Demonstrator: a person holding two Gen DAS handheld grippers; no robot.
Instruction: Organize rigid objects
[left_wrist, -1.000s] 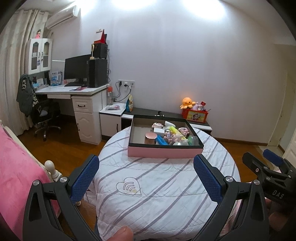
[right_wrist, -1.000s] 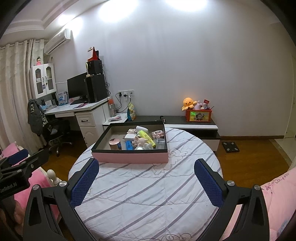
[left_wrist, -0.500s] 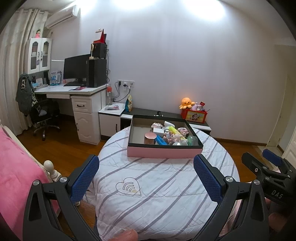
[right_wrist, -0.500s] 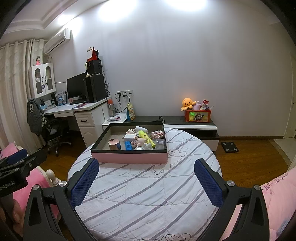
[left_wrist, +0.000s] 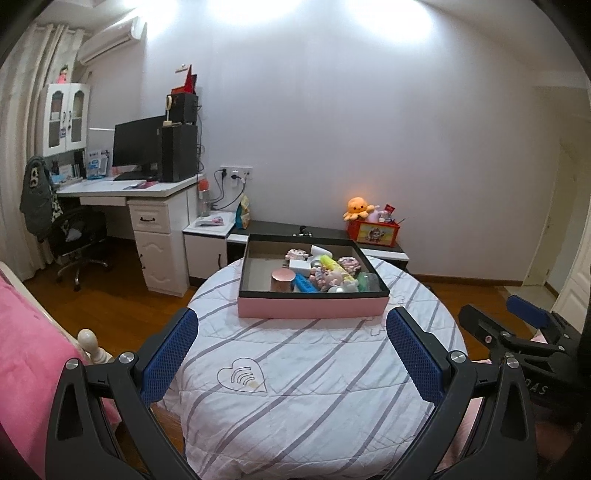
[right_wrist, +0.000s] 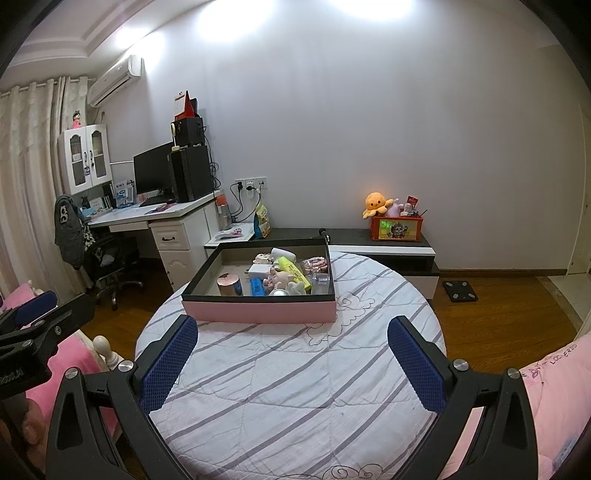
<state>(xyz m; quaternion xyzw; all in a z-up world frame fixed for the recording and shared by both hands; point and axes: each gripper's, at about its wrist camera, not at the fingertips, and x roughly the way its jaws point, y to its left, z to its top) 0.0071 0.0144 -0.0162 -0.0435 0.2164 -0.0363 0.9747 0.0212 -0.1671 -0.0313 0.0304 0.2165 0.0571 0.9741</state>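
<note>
A pink box (left_wrist: 312, 307) (right_wrist: 258, 311) with a dark rim stands at the far side of a round striped table (left_wrist: 303, 373) (right_wrist: 280, 384). It holds several small items, among them a rose metal tin (left_wrist: 283, 278) (right_wrist: 229, 283), a blue case (left_wrist: 305, 283) (right_wrist: 257, 286), a yellow highlighter (right_wrist: 293, 271) and small dolls (left_wrist: 325, 276). My left gripper (left_wrist: 291, 354) hangs open over the near table, well short of the box. My right gripper (right_wrist: 291, 356) is open too, with nothing between its blue pads.
A white desk (left_wrist: 147, 195) with a monitor and an office chair (left_wrist: 77, 240) stand at the left. A low dark cabinet (right_wrist: 388, 251) behind the table carries an orange plush and a red box. Pink bedding (left_wrist: 26, 339) (right_wrist: 554, 398) flanks the table. A scale (right_wrist: 460, 286) lies on the floor.
Both views have drifted slightly; the box sits marginally closer and the left view has tilted up a little. Both grippers stay open and empty.
</note>
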